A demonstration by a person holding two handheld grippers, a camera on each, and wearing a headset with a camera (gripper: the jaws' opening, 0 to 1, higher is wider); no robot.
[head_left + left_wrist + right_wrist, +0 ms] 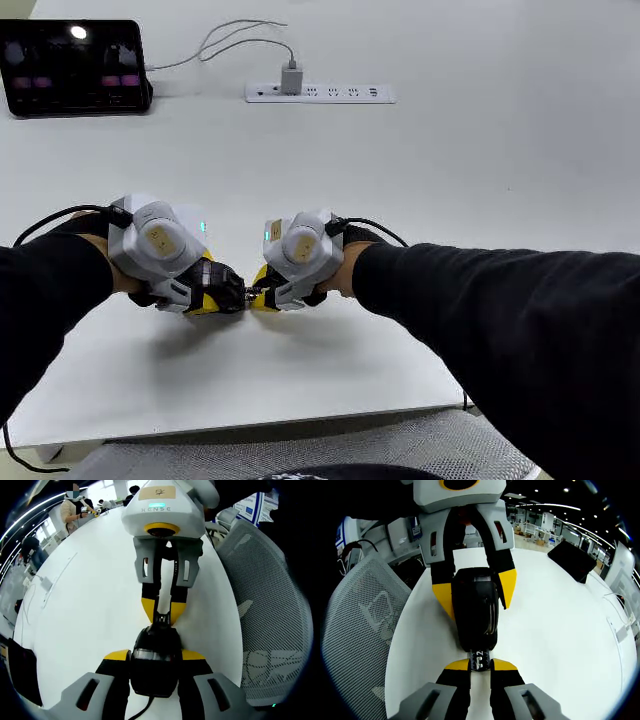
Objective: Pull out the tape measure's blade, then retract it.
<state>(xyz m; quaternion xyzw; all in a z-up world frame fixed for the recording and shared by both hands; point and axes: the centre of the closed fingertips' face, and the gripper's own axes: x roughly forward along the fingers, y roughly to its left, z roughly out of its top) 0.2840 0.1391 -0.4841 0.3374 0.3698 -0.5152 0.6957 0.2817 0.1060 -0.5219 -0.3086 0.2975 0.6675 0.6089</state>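
Note:
The black tape measure point(228, 288) hangs just above the white table point(400, 200), near its front edge. My left gripper point(207, 287) is shut on the case point(155, 662), its yellow-tipped jaws pressing both sides point(155, 655). My right gripper point(264, 296) faces it from the right, almost touching. It is shut on the tip of the blade point(479, 659), pinched between its yellow pads point(480, 666). Only a short stub of blade, printed with numbers, shows outside the case point(477, 607).
A dark tablet point(75, 65) stands at the back left. A white power strip point(320, 93) with a plugged charger and cable lies at the back centre. A grey mesh chair point(260, 615) sits just past the table's front edge. People stand far off point(75, 507).

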